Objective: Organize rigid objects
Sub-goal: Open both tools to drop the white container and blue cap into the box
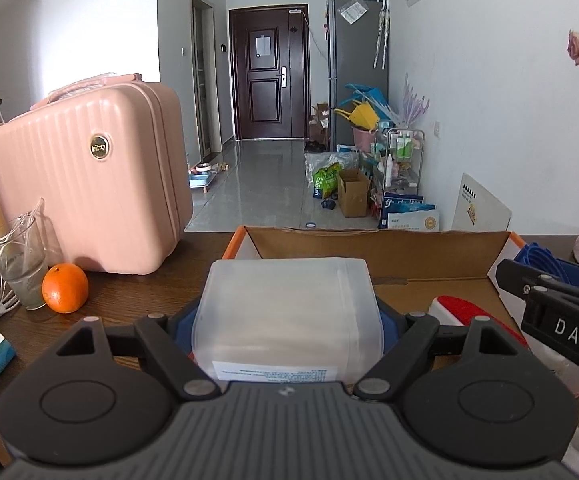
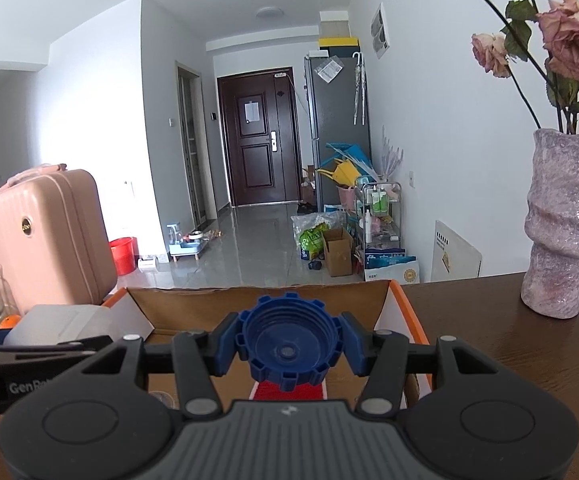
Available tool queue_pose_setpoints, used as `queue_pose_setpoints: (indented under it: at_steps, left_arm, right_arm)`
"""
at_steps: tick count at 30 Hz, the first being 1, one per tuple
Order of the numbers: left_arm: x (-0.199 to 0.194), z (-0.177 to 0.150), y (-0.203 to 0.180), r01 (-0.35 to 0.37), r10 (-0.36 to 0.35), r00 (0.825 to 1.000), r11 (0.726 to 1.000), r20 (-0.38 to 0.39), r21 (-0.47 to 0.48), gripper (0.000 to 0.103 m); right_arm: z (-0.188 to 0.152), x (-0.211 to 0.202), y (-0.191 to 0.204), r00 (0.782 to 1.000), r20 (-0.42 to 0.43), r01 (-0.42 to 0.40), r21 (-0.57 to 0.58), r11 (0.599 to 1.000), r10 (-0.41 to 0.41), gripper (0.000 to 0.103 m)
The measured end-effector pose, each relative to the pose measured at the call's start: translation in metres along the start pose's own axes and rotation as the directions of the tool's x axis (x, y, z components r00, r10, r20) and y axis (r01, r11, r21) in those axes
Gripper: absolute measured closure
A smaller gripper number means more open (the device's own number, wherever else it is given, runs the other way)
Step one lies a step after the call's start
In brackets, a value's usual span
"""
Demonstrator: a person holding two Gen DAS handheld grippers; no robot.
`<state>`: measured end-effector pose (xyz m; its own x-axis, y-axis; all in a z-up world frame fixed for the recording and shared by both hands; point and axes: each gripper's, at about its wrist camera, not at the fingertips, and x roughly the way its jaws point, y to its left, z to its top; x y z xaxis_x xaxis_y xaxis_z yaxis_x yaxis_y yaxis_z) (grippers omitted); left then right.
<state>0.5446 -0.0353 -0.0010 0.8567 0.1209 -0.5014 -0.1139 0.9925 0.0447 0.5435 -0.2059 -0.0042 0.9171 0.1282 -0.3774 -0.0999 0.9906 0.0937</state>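
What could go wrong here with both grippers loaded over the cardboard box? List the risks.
1. The left gripper and right gripper sit close together over the open cardboard box; they could collide while lowering.
2. The translucent white plastic container looks smooth and wide between the jaws, so it might slip.
3. The blue ridged plastic cap may land on the red-and-white item already inside and roll.

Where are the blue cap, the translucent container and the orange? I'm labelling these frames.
blue cap (image 2: pixel 288 350): right wrist view, inner face.
translucent container (image 1: pixel 289 312): left wrist view, top face.
orange (image 1: pixel 64 288): left wrist view, front of peel.
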Motion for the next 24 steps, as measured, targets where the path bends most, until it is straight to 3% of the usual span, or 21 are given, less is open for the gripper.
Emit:
queue_pose_setpoints:
  at_steps: [15,17,19,24]
  left_arm:
    - [0.018,0.001,0.003,0.004,-0.004,0.999,1.000,-0.046,0.005,0.019]
    - [0.017,0.001,0.005,0.001,-0.001,0.999,1.000,-0.047,0.006,0.016]
    - [0.015,0.003,0.006,-0.013,0.013,0.999,1.000,-0.035,0.001,0.003]
    - [0.013,0.003,0.006,-0.032,0.032,0.999,0.999,-0.035,-0.002,0.000]
  right_arm:
    - [0.004,0.009,-0.001,0.999,-0.037,0.023,-0.024,0.999,-0.024,0.049]
    - [0.005,0.006,-0.003,0.999,-0.031,0.033,-0.014,0.999,-0.033,0.029]
    - [0.006,0.002,-0.006,0.999,-0.012,0.035,-0.002,0.999,-0.035,0.017]
    - [0.007,-0.002,-0.006,0.999,0.005,0.036,0.003,0.999,-0.036,0.001]
